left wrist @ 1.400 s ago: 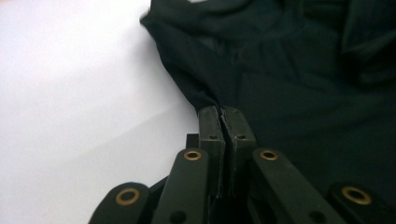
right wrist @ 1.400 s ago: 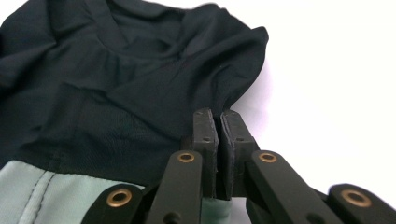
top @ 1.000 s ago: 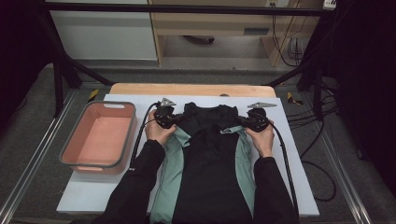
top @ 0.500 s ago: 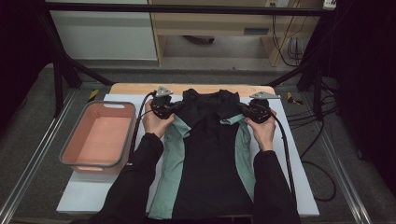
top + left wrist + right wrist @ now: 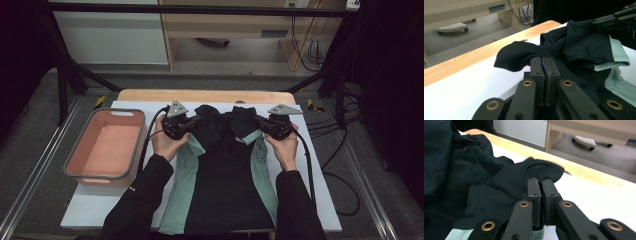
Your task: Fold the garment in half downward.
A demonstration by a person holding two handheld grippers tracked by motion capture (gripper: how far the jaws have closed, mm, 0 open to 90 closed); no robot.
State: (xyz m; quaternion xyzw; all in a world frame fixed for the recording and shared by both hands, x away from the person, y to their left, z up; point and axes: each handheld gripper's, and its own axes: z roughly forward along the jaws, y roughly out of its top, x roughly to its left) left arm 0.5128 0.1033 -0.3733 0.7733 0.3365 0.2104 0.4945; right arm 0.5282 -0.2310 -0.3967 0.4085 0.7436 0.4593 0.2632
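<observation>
A black shirt with mint-green side panels (image 5: 225,180) lies flat on the white board, collar away from me. My left gripper (image 5: 197,120) is shut on a black fold of its left shoulder (image 5: 519,53), jaws pressed together (image 5: 544,61). On the other side, my right gripper (image 5: 257,121) is shut on the right shoulder fabric (image 5: 541,170), pinched between its jaws (image 5: 538,182). Both pinched folds are drawn inward and bunch near the collar. The left gripper view also catches the right gripper (image 5: 610,20) on the shirt, far off.
A salmon-pink bin (image 5: 75,172) stands left of the shirt, partly on the white board (image 5: 310,200). A wooden table edge (image 5: 200,96) runs behind the board. Cables (image 5: 340,165) trail off to the right.
Both grippers carried the shoulders away from me, then drew back a little. The shoulder fabric now bunches toward the collar instead of lying spread.
</observation>
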